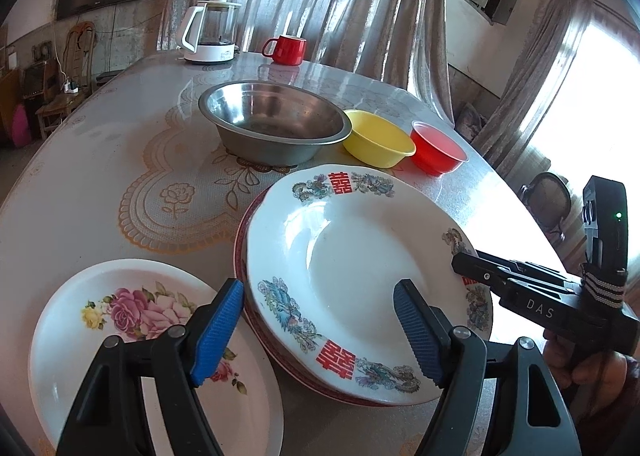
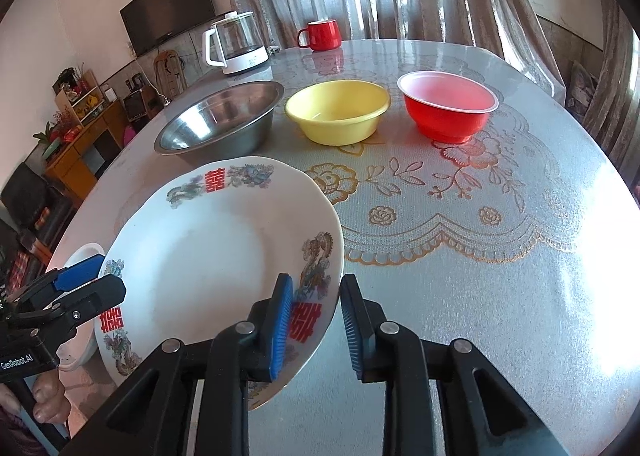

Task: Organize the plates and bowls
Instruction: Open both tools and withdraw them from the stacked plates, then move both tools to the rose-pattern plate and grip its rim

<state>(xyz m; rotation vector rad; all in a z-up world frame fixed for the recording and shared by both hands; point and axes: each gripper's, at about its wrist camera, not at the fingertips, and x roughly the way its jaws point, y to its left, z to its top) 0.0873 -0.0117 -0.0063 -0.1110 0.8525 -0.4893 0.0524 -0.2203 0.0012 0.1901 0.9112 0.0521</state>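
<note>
My left gripper (image 1: 320,330) spread wide, holding nothing, over near rim of dragon plate (image 1: 360,256). My right gripper (image 2: 316,326) parted, blue pads either side of that plate's right rim; contact unclear. Dragon plate tops stack on red-rimmed plate (image 1: 256,320); rose plate (image 1: 132,336) just left, alone. Behind in row: steel bowl (image 1: 276,124), yellow bowl (image 1: 378,138), red bowl (image 1: 438,148), all empty, unstacked. Kettle (image 1: 210,32), red mug (image 1: 286,50) at table's (image 1: 100,184) far edge.
</note>
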